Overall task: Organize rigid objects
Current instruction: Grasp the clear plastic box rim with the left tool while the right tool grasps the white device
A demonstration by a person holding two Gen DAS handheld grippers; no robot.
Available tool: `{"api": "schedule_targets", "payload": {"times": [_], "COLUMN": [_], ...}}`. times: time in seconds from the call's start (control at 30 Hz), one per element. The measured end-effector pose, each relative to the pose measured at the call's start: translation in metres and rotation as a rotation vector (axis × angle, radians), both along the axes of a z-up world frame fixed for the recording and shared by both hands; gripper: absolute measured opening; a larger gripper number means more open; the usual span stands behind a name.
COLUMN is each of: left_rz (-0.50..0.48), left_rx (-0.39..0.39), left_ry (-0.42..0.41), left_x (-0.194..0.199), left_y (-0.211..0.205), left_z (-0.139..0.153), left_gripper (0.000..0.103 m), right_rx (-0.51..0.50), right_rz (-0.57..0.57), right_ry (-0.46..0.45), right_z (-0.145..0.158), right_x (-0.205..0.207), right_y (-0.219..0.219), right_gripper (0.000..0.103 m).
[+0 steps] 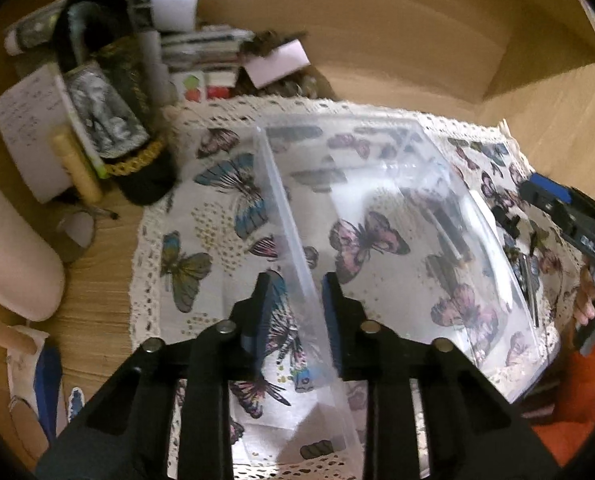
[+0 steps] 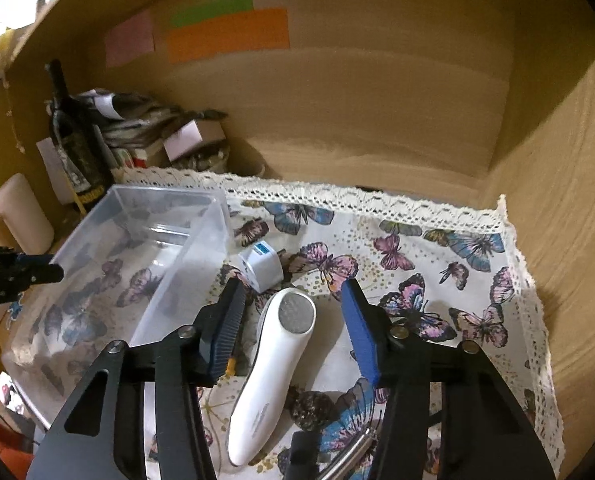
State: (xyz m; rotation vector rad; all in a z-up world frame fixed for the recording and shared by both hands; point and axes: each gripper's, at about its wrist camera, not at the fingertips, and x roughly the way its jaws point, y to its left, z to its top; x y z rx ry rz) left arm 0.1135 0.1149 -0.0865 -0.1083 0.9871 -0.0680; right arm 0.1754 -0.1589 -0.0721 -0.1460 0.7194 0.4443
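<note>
A clear plastic box [image 1: 337,140] stands on the butterfly cloth [image 1: 201,216]. My left gripper [image 1: 296,280] straddles the box's near side wall, one finger outside and one inside, and is shut on that wall. In the right wrist view the box [image 2: 201,256] sits at the left with nothing in it. To its right lies a white handheld device [image 2: 273,360] with a round metal head. My right gripper [image 2: 293,284] is open around that head, with a gap on each side. A white cube adapter [image 2: 261,268] lies just beyond the fingertips.
A dark bottle [image 2: 73,140], stacked papers and small boxes [image 2: 149,132] crowd the back left corner. A dark round lump [image 2: 309,408] and a metal rod [image 2: 353,452] lie near the device's handle. Wooden walls [image 2: 557,240] close the back and the right.
</note>
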Motion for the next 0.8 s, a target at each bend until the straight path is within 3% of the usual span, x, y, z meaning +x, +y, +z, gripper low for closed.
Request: {"api": "schedule_targets", "payload": {"times": [0.17, 0.43, 0.6, 0.8], "left_rz": [-0.03, -0.045, -0.048, -0.043], "left_rx": [-0.013, 0.027, 0.025, 0.018], "left_ry": [0.042, 0.051, 0.049, 0.043], "left_x": [0.007, 0.011, 0.011, 0.01], "left_y": [-0.004, -0.008, -0.007, -0.007], "left_z": [-0.004, -0.005, -0.005, -0.005], "left_gripper": [0.014, 0.014, 0.014, 0.014], "right_rx": [-0.032, -0.056, -0.08, -0.072], "right_rz": [0.017, 0.019, 0.035, 0.019], "right_ry": [0.078, 0.207, 0.276, 0.278], "right_z": [-0.013, -0.044, -0.061, -0.07], "right_x": [0.017, 0.017, 0.022, 0.027], "right_y": [0.007, 0.007, 0.012, 0.012], "right_gripper": [0.047, 0.046, 0.038, 0.034]}}
